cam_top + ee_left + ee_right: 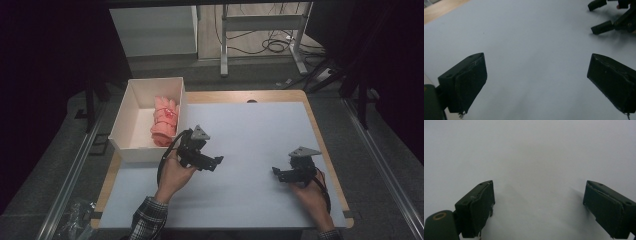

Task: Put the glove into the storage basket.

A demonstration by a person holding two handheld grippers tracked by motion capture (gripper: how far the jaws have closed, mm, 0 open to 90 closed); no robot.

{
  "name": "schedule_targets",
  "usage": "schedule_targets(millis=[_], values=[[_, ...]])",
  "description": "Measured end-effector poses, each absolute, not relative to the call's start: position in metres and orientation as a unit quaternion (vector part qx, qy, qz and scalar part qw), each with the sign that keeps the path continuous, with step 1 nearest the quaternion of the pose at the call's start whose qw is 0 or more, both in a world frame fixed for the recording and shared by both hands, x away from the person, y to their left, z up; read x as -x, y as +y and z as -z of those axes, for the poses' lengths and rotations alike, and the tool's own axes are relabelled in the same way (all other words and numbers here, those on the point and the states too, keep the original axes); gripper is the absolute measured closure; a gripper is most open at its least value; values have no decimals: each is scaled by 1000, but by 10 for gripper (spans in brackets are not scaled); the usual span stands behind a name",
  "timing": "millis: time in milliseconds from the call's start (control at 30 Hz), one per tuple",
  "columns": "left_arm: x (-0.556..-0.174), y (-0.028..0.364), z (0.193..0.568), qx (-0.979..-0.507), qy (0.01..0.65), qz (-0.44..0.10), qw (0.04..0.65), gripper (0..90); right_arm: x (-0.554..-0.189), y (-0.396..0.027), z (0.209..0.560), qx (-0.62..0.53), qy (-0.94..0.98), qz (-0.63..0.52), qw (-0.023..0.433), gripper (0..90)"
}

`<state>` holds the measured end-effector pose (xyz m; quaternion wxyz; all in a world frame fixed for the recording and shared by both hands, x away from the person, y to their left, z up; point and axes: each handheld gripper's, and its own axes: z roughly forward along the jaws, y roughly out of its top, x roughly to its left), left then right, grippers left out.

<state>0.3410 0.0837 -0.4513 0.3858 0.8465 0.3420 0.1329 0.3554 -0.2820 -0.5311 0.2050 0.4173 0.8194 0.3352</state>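
A pink rolled cloth (164, 122) lies inside a white open box (131, 114) at the table's left. My left gripper (216, 163) hovers over the white mat (250, 140) just right of the box's near corner, open with nothing between its jaws. My right gripper (278, 173) sits low over the mat's right side, also open and empty. In the left gripper view my left gripper (536, 82) has wide-apart jaws over bare mat, and the right gripper (600, 16) shows farther off at top right. In the right gripper view my right gripper (537, 207) is spread over plain mat.
The wooden table edge (327, 150) frames the mat. Beyond the table stand a metal desk frame (260, 30) with cables on the floor and a white cabinet (155, 30). A plastic bag (75, 215) lies on the floor at lower left.
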Motion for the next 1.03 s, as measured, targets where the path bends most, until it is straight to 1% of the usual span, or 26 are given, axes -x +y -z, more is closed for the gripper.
schedule_targets(millis=[367,533,833,867,1033], values=[[-327,99,494,-847,347,-119,384,24,-355,-282,531,-417,820,-335,205,106],[-322,105,517,-852,350,-121,371,22,-355,-282,531,-417,820,-335,205,106],[-320,109,545,-859,359,-118,344,17,-355,-282,531,-416,820,-335,205,105],[-320,109,548,-858,355,-121,351,0,-355,-282,531,-417,820,-335,205,105],[-319,108,548,-859,355,-124,347,0,-355,-282,531,-416,820,-335,206,106]])
